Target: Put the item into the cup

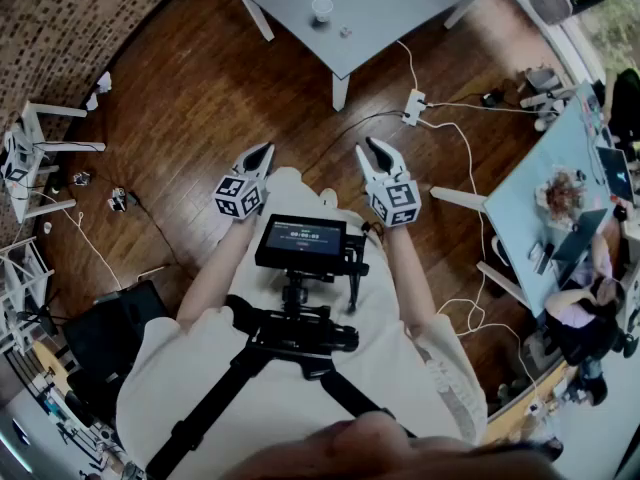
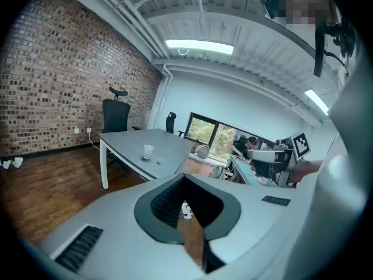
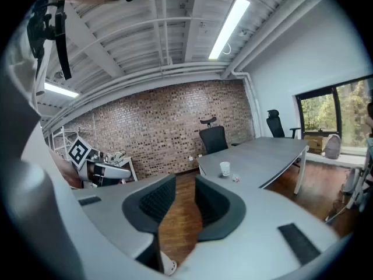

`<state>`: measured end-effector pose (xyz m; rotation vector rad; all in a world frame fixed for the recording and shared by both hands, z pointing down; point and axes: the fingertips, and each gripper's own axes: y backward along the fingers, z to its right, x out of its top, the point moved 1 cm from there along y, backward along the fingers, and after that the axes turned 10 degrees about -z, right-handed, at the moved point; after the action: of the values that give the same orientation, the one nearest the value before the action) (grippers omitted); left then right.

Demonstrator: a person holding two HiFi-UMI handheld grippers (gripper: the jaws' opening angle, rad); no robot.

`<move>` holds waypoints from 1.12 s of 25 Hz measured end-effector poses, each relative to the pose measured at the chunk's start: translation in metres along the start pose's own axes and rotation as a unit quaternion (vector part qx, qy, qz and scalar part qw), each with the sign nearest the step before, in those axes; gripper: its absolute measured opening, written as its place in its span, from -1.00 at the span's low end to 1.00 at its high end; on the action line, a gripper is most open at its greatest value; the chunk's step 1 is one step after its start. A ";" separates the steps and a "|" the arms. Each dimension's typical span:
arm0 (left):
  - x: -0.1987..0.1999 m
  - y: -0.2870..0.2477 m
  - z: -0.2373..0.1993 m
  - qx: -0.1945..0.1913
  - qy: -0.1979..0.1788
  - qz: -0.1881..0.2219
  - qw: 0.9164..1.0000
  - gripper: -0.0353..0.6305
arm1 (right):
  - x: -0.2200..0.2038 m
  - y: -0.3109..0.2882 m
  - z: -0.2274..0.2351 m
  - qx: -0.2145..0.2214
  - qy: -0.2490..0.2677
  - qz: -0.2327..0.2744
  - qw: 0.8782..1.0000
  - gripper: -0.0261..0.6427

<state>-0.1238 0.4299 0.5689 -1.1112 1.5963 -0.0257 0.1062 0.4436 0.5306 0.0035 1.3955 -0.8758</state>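
- The cup [image 1: 321, 8] stands upright near the middle of the grey tabletop [image 1: 400, 13], well ahead of me across the wooden floor [image 1: 200, 98]. I judge that it is set in the open so that it can be reached from above.
- The item [image 1: 345, 31] is a small pale object, too small to identify. It lies on the tabletop just beside the cup and apart from it, so nothing has gone into the cup yet.
- The left gripper [image 1: 265, 151] is held at chest height and pointed toward the tabletop. Its jaws are drawn together at the tips with nothing between them, and only floor shows behind the pads.
- The right gripper [image 1: 378, 150] is carried level with the left and aimed the same way. Its jaws stand partly apart and are empty, with bare floor visible through the gap. I take this as readiness for the pick.
- Both grippers are well apart from the item. I judge the task to be at its approach stage, with the walk to the tabletop still to come.
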 end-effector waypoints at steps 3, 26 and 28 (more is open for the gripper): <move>0.003 0.003 -0.002 0.005 0.006 0.004 1.000 -0.90 | 0.000 0.000 0.001 0.000 0.002 -0.005 1.000 -0.54; 0.086 -0.078 -0.082 -0.046 -0.021 -0.019 0.999 -0.90 | 0.044 -0.110 0.052 -0.039 -0.025 -0.029 0.999 -0.54; 0.101 -0.085 -0.100 -0.053 -0.027 -0.020 0.998 -0.90 | 0.049 -0.129 0.057 -0.050 -0.029 -0.037 0.998 -0.54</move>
<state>-0.1399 0.2649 0.5759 -1.2156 1.5423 0.0638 0.0816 0.3005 0.5646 -0.1493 1.3904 -0.8602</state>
